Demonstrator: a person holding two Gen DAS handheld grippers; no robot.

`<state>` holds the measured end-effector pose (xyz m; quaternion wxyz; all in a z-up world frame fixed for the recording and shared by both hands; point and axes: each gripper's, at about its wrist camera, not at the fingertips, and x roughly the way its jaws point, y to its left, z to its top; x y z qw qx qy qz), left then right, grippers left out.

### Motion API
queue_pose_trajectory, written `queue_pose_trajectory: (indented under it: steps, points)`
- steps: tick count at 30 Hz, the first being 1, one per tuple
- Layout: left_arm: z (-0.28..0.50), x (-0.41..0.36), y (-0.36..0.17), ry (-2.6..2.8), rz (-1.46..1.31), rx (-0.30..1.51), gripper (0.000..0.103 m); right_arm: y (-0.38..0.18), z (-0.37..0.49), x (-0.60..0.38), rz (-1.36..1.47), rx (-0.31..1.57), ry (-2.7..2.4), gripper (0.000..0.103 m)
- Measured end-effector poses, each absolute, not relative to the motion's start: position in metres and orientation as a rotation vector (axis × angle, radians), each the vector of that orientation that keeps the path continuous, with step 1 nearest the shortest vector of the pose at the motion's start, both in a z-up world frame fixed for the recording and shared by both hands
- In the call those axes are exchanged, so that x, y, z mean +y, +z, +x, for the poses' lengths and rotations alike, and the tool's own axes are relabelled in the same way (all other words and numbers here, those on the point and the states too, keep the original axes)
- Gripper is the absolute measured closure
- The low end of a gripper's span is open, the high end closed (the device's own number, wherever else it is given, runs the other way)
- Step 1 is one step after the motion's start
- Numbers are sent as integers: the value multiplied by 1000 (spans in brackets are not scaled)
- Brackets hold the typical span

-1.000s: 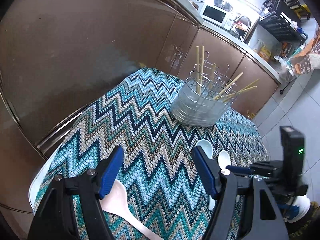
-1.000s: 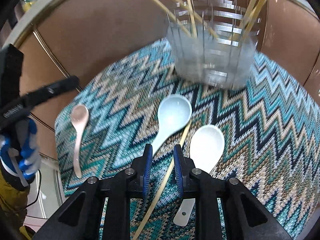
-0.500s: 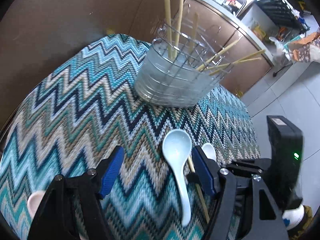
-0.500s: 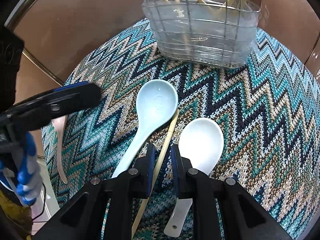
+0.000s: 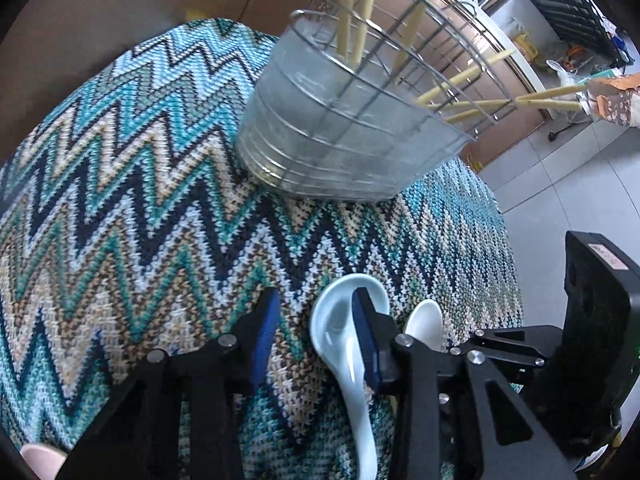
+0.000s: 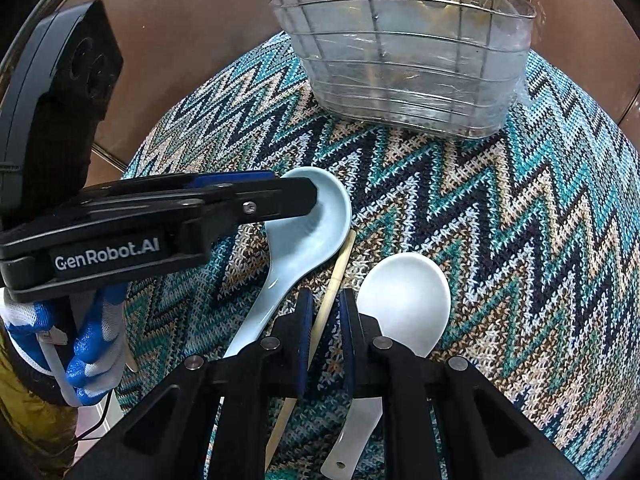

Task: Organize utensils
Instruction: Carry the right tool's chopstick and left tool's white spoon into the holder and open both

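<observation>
A light blue ceramic spoon [image 5: 336,320] [image 6: 308,236], a single chopstick [image 6: 338,268] and a white spoon [image 6: 404,300] [image 5: 426,324] lie side by side on the zigzag cloth [image 5: 140,200]. My left gripper [image 5: 316,320] hovers over the blue spoon's bowl. Its jaws are closing: one finger is above the bowl, the other stands off to the left, and neither pad presses the spoon. My right gripper [image 6: 326,316] points down with its jaws narrow. The chopstick runs between its pads with a small gap on each side. Behind stands a wire basket [image 5: 340,140] [image 6: 400,72] with several chopsticks.
A pink spoon [image 5: 40,456] lies at the cloth's near left edge. A gloved hand [image 6: 92,344] holds the left gripper. Brown cabinet fronts [image 5: 100,20] rise behind the table. Tiled floor [image 5: 560,208] lies to the right, with a counter and shelving beyond.
My left gripper swung right and down from the pink spoon to the blue spoon, and its jaws narrowed. My right gripper sank closer over the chopstick and narrowed slightly.
</observation>
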<state>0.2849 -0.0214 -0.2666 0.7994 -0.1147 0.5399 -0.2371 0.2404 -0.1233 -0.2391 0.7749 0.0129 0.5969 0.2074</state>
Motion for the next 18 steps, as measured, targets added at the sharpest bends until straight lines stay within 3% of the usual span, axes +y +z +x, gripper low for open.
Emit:
queue_pose_trajectory:
  steps: [6,18]
  points:
    - [286,-35,-273,-512,-219,1178,93,-242,247,-118,26,1306,444,92]
    - [240,13,-215,-471,-221,1036,97,-218,213,-125,55,1242,437,97]
